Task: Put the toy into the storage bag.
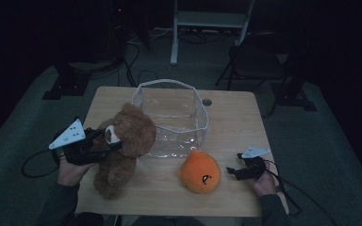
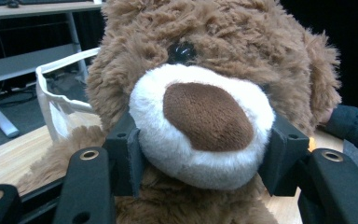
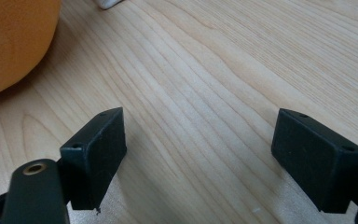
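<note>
- The left gripper (image 2: 200,154) clamps the white muzzle of a brown teddy bear (image 2: 205,93), one jaw pressed into each side of the snout, jaws held fairly wide by the plush between them.
- In the high view the teddy bear (image 1: 122,146) sits upright near the table's (image 1: 235,127) front left corner, its face turned towards the left gripper (image 1: 106,143), which meets it head-on from the left.
- The right gripper (image 1: 231,172) rests low at the front right with its jaws spread wide and nothing between them; in its own view bare wood lies between the pads.
- An orange plush toy (image 1: 199,172) lies between the two grippers, just to the left of the right one and apart from it.
- A clear plastic bag (image 1: 172,115), mouth open upwards, stands just behind and to the right of the bear, touching its head; the left hand is by far the nearer to it.
- Count: one bear, one orange toy, one bag, two grippers.
- Judged from this layout, the coming move is a lift up and to the right, over the bag's rim.
</note>
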Demonstrator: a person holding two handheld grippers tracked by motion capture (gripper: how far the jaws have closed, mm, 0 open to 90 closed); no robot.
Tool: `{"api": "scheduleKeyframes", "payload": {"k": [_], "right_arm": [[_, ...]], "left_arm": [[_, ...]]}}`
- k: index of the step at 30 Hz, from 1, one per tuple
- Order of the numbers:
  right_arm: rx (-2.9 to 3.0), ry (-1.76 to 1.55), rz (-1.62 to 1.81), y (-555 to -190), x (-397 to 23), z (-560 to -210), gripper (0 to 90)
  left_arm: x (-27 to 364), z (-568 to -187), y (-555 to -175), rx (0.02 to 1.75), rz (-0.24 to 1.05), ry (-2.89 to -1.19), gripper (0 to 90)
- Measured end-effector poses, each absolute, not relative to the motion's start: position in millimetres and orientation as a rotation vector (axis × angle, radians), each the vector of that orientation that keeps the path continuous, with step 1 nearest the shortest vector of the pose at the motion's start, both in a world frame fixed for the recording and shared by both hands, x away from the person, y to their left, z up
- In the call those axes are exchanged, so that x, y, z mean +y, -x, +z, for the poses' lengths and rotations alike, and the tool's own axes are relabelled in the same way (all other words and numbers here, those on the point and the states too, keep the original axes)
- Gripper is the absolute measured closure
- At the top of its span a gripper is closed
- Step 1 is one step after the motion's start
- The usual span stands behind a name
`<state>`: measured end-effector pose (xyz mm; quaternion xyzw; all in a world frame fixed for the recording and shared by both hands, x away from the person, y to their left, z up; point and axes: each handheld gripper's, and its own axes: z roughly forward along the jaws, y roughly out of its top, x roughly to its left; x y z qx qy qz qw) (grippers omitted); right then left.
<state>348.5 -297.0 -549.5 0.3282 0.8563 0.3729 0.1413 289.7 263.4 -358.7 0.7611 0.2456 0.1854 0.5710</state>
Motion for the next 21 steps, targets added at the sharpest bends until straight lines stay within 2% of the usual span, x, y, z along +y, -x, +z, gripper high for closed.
{"api": "scheduleKeyframes", "payload": {"k": [21], "right_arm": [[2.471,-0.950,1.075,-348.5,-297.0,-549.5,17.0]], "left_arm": [[266.1,-336.0,-300.6,0.598,0.496,-1.774,42.3]]}}
